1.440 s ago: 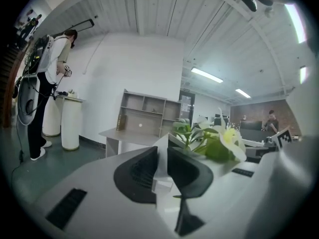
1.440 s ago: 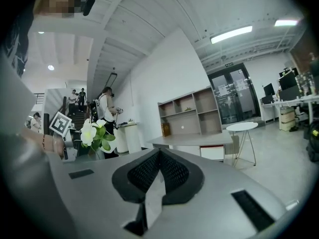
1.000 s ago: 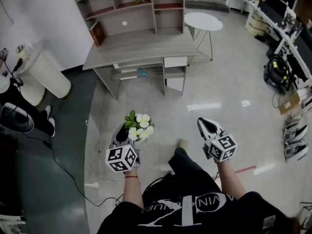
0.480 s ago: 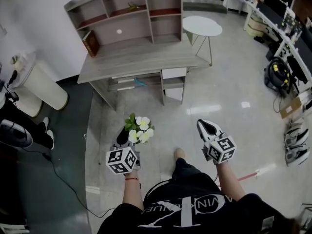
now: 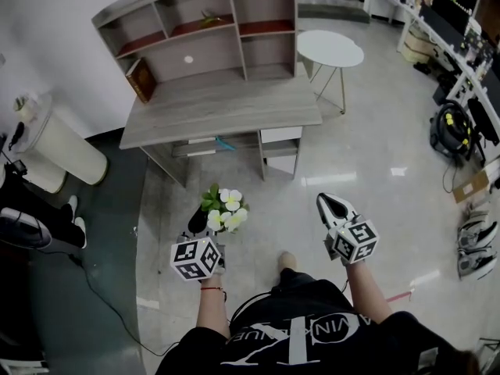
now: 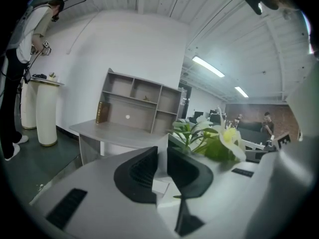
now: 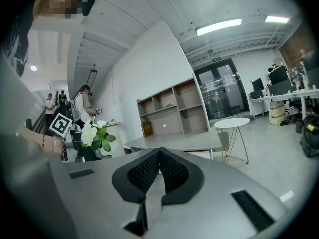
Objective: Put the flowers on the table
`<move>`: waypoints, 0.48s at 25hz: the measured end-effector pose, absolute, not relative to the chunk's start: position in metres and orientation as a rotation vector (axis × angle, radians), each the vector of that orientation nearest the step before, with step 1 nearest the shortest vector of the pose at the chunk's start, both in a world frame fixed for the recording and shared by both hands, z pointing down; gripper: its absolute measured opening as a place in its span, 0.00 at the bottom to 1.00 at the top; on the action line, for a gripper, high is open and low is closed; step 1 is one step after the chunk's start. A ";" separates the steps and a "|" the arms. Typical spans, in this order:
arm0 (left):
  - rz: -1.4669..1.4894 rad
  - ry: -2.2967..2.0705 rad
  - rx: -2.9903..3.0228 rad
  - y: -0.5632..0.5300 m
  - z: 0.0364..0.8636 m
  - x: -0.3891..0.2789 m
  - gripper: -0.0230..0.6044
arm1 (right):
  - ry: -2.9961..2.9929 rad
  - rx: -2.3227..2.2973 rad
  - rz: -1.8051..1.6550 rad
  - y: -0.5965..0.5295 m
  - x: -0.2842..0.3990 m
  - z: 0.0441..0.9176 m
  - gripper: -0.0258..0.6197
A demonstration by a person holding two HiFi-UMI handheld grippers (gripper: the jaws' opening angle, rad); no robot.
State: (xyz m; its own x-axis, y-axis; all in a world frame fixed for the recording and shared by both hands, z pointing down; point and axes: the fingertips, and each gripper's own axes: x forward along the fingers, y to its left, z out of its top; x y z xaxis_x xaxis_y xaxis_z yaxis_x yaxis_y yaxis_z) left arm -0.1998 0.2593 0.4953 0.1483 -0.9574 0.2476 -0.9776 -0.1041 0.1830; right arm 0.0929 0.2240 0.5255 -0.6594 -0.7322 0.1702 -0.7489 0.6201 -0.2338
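A small bunch of white flowers with green leaves (image 5: 225, 208) sits in a pot held at waist height by my left gripper (image 5: 201, 223). In the left gripper view the jaws (image 6: 162, 157) are shut on the pot's white edge, with the flowers (image 6: 215, 139) just to the right of them. The grey desk with a shelf unit on it (image 5: 226, 106) stands ahead across the floor, also seen as the desk (image 6: 113, 130) and desk (image 7: 185, 142). My right gripper (image 5: 326, 201) is shut and holds nothing; its fingertips meet (image 7: 159, 154). From that gripper the flowers (image 7: 93, 135) show at the left.
A brown book (image 5: 141, 79) leans on the desk's left end. A round white side table (image 5: 330, 50) stands to the desk's right, a white cylindrical bin (image 5: 64, 145) to its left. A person's legs (image 5: 31, 223) and a floor cable are at the left, equipment and desks at the right.
The desk has drawn nearer and sits lower in the head view. Both grippers keep their places in the view, the left still holding the flowers.
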 end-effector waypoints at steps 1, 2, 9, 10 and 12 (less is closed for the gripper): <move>0.097 -1.876 2.125 0.252 0.495 -0.200 0.13 | -2.778 1.262 0.444 0.215 0.092 0.526 0.06; 0.097 -1.883 2.119 0.244 0.494 -0.201 0.13 | -2.783 1.255 0.445 0.206 0.092 0.526 0.06; 0.087 -1.911 2.098 0.188 0.491 -0.199 0.13 | -2.812 1.205 0.435 0.144 0.090 0.523 0.06; 0.083 -1.913 2.099 0.179 0.490 -0.197 0.13 | -2.812 1.200 0.433 0.136 0.091 0.523 0.06; 0.077 -1.912 2.101 0.163 0.488 -0.193 0.13 | -2.813 1.199 0.431 0.120 0.096 0.522 0.06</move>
State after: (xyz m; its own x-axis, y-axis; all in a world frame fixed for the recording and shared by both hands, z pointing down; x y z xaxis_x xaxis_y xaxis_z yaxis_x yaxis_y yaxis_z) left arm -0.1928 0.1635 0.4876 0.1133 -0.9648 0.2374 -0.9807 -0.0702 0.1827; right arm 0.0959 0.1200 0.5216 -0.6973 -0.6992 0.1576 -0.7143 0.6598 -0.2333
